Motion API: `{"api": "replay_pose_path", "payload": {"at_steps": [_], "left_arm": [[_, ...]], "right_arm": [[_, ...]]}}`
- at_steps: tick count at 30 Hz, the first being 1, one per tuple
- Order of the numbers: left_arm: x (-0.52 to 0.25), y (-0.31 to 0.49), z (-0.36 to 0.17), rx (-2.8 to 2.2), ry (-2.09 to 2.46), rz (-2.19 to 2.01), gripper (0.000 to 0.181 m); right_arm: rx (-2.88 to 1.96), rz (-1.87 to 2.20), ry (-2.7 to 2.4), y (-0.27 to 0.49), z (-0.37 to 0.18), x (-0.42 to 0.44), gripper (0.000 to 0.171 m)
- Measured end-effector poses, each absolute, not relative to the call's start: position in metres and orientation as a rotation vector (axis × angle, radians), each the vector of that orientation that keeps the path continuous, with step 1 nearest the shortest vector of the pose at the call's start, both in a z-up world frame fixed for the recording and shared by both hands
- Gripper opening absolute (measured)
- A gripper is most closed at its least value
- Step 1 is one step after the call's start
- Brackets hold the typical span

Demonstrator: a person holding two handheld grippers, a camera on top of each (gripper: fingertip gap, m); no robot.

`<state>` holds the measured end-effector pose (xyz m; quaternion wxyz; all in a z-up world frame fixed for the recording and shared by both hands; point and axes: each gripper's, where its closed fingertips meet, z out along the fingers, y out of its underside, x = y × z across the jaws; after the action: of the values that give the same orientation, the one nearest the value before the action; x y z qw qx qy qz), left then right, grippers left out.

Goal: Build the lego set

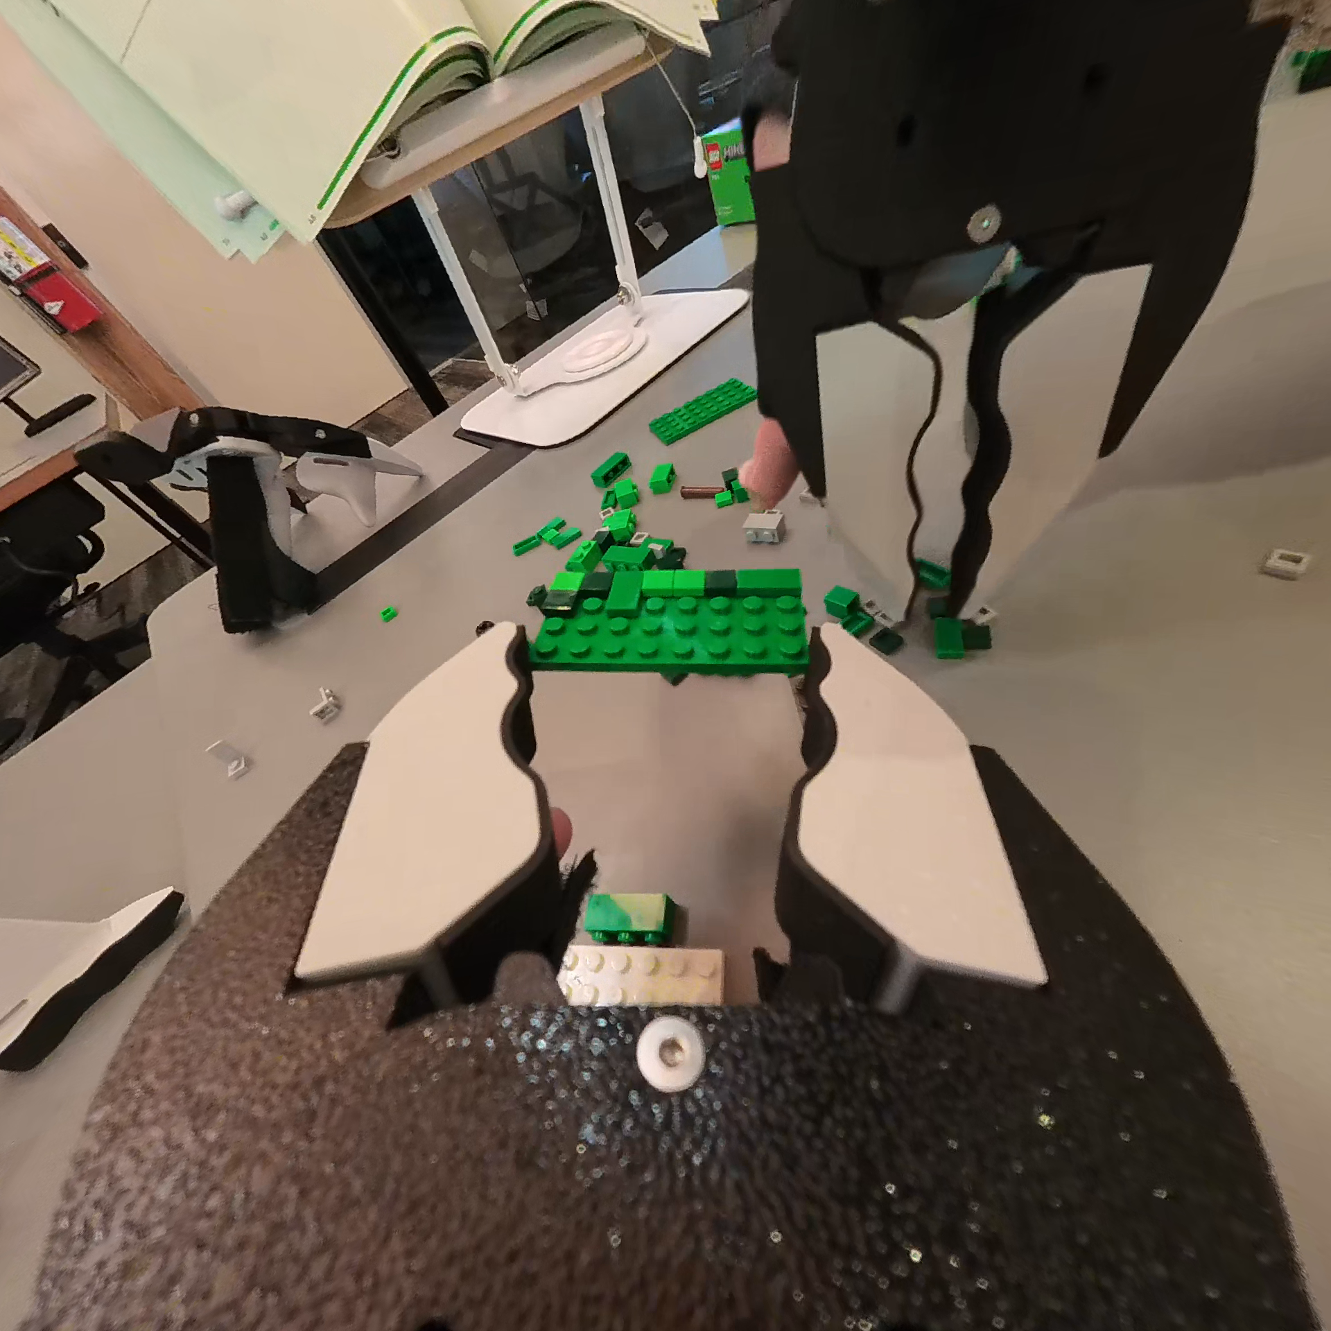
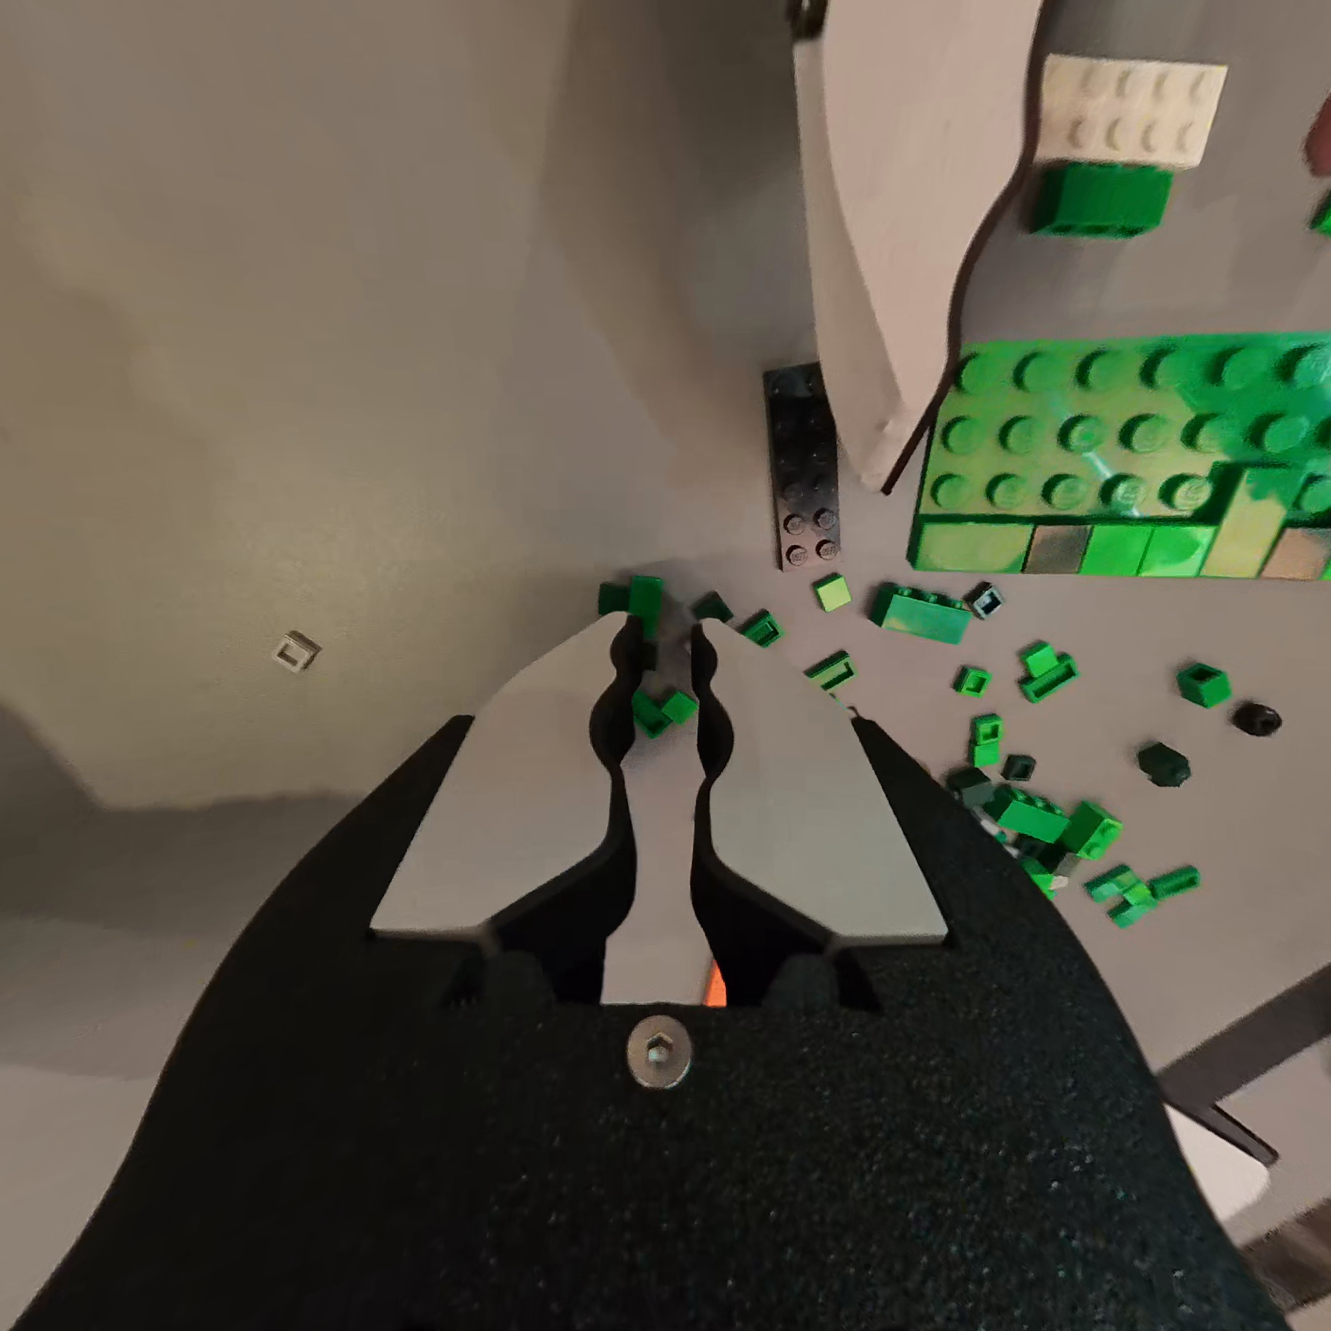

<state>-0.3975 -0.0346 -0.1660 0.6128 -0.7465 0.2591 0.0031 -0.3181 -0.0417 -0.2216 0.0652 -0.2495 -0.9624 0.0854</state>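
A green studded plate [image 1: 670, 634] lies on the grey table with a row of green and dark tiles [image 1: 691, 582] along its far edge. My left gripper [image 1: 670, 641] is spread wide, and its fingertips [image 1: 513, 648] press against the plate's two short ends. The plate [image 2: 1123, 439] and one left finger also show in the right wrist view. My right gripper [image 2: 662, 623] points down into loose small green pieces [image 2: 662, 709]. Its jaws stand a narrow gap apart. Whether they grip a piece is unclear. It also shows in the left wrist view [image 1: 935, 612].
A white brick [image 1: 641, 976] and a green brick [image 1: 630, 915] lie under my left gripper. A black plate [image 2: 807, 468] lies beside the green plate. Behind are more loose pieces [image 1: 619, 533], a long green plate [image 1: 702, 410], a booklet stand [image 1: 612, 367], a spare gripper [image 1: 238, 468] and a person's finger [image 1: 771, 461]. The white brick [image 1: 641, 976] lies around 9 centimetres away from my left fingertips. It is also in sight in the right wrist view [image 2: 1106, 113].
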Motion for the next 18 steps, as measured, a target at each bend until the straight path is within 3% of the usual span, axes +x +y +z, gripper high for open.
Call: {"api": "replay_pose_path", "payload": {"at_steps": [11, 18], "left_arm": [[-0.395, -0.035, -0.167, -1.724, 0.611, 0.004, 0.073], [-0.394, -0.035, -0.168, -1.727, 0.616, 0.004, 0.073]], "right_arm": [[-0.770, 0.347, -2.930, -0.054, -0.226, -0.311, 0.027], [-0.816, 0.321, -2.910, -0.044, -0.224, -0.317, 0.016]]}}
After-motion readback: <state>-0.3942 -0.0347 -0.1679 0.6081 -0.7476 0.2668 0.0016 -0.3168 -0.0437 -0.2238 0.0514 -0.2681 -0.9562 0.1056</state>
